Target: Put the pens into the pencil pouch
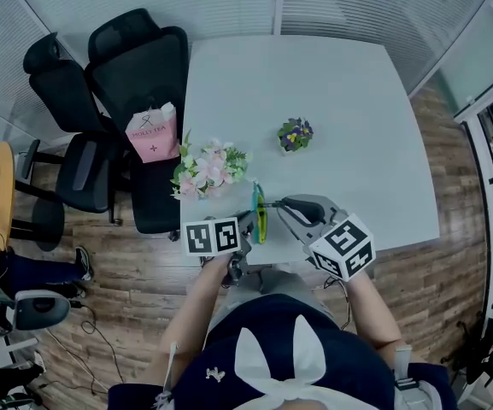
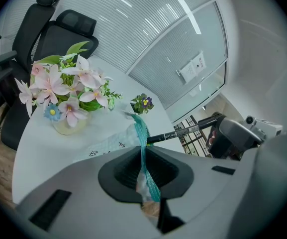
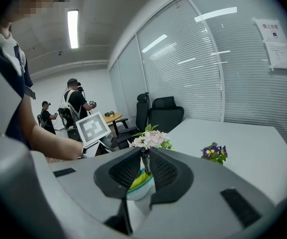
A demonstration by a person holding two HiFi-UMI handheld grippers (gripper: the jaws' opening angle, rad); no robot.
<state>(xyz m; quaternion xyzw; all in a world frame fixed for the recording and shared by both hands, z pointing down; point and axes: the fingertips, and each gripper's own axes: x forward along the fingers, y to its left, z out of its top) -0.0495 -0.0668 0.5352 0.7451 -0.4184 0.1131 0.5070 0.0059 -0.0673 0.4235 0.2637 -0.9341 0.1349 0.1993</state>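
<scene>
The pencil pouch (image 1: pixel 258 213) is teal with a yellow-green inside and stands on edge near the front of the white table (image 1: pixel 331 92). My left gripper (image 1: pixel 247 226) is shut on its teal zipper edge (image 2: pixel 143 143), holding it up. From the right, a black pen (image 2: pixel 181 131) points at the pouch's mouth. My right gripper (image 1: pixel 278 205) is shut on this pen (image 3: pixel 144 162), just above the open pouch (image 3: pixel 138 181). In the left gripper view the right gripper (image 2: pixel 233 136) shows at the right edge.
A vase of pink flowers (image 1: pixel 208 169) stands just behind the pouch at the table's left edge. A small pot of purple flowers (image 1: pixel 295 133) sits mid-table. Black office chairs (image 1: pixel 135 67) stand to the left, one with a pink bag (image 1: pixel 154 133). Other people (image 3: pixel 76 103) stand far back.
</scene>
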